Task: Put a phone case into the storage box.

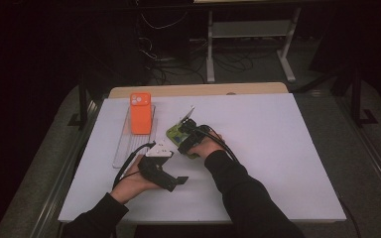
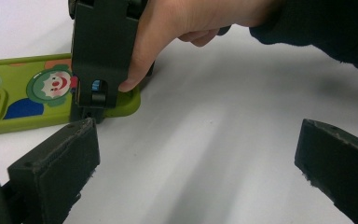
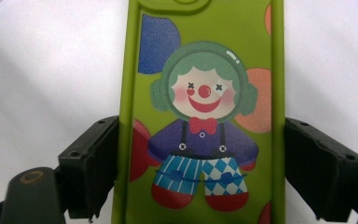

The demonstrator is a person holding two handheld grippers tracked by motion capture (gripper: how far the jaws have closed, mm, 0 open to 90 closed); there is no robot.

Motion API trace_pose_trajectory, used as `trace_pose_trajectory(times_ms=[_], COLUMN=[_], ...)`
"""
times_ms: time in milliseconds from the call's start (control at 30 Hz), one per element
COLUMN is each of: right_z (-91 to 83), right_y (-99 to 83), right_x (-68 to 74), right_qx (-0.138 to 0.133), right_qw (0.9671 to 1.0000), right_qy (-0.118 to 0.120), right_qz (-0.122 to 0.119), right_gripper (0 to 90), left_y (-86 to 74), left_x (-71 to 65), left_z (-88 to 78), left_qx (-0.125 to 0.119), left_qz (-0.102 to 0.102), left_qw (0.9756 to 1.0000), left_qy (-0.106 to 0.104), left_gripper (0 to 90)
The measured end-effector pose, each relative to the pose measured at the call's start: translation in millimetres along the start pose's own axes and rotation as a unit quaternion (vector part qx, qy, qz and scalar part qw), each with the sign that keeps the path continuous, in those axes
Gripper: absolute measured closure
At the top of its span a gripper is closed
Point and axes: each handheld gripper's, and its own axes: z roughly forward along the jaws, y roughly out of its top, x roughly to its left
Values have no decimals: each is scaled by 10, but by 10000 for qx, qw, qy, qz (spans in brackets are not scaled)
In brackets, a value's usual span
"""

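We see a green phone case (image 3: 200,116), printed with a clown figure, lying flat on the white table (image 1: 278,148), just right of the orange phone (image 1: 140,113) that rests on a clear tray (image 1: 124,144) near the table's far left. The right gripper (image 1: 188,141) is set down over the near end of that case; in its own view the two black jaws stand on either side of the case's long edges, the left pad (image 3: 93,163) right against the edge and the right pad (image 3: 317,168) just at the other. Whether they already press on it we cannot tell, though they are nearly as wide as the case itself. From the left gripper view the person's right hand (image 2: 177,32) holds that gripper upright on the case.

The left gripper (image 1: 171,179) lies nearer the person than the case, close beside it. Its jaws are spread wide over bare table and hold nothing.
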Motion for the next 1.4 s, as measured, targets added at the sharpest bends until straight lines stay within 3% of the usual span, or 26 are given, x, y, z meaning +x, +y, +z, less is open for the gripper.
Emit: trace_pose_trajectory(times_ms=[300, 600, 767, 967, 1100, 1200, 1300, 1400], right_z=[-60, -381, -561, -737, -852, -928, -987, -1041], right_y=[-46, -132, -261, -456, -570, -656, -742, -833], right_x=[-92, -273, -414, -554, -646, -678, -702, -726], right_qx=[-118, -473, -613, -613, -633, -644, -624, -663], right_qw=[9998, 9986, 9975, 9975, 9970, 9966, 9963, 9955], right_qy=[132, 255, 351, 248, 327, 317, 339, 392], right_qz=[-13, -28, -96, -265, -311, -410, -487, -547], right_gripper=[157, 157, 157, 157, 157, 156, 156, 156], left_y=[-2, 8, 17, 48, 99, 145, 200, 257], left_x=[2, 8, 28, 70, 133, 147, 179, 209], left_z=[-6, -14, -10, -32, -64, -78, -88, -88], left_qx=[-39, -54, -132, -73, 24, -66, -86, -11], left_qz=[-17, -27, -98, -87, 44, -134, -124, 28], left_qw=[10000, 10000, 9999, 9999, 10000, 9999, 9998, 9999], left_qy=[-17, -19, -53, -114, -62, -79, -89, -105], left_gripper=[0, 0, 0, 0, 0, 0, 0, 0])
